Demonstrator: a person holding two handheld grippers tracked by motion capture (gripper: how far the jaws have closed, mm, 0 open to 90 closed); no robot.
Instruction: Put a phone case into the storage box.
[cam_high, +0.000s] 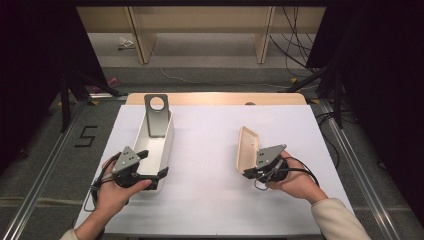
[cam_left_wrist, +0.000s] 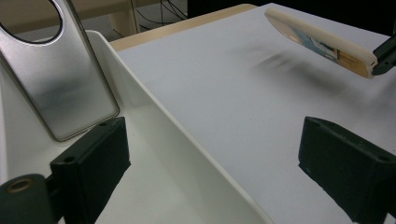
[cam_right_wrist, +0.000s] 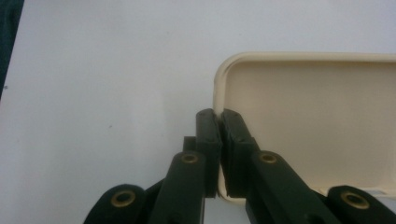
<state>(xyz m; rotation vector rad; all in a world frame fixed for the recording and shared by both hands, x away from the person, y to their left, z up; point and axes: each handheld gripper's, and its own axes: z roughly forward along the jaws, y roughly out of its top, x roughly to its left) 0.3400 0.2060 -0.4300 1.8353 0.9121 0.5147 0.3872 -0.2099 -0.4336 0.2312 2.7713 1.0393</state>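
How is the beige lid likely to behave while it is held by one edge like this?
The beige lid looks like a thin moulded shell keeping its shape above the table, so probably stiff and light. The right gripper pinches only its rim, so it could pivot or slip if jolted. Its smooth, glossy inner face suggests little friction.

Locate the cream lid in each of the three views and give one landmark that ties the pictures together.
High view: the cream lid stands on edge right of centre, pinched at its near end by the right gripper.
Left gripper view: the lid is at the upper right, tilted and clear of the surface.
Right gripper view: its hollow inside takes up the right half, rim clamped between the shut jaws.
Shared landmark: the white table sheet under it.
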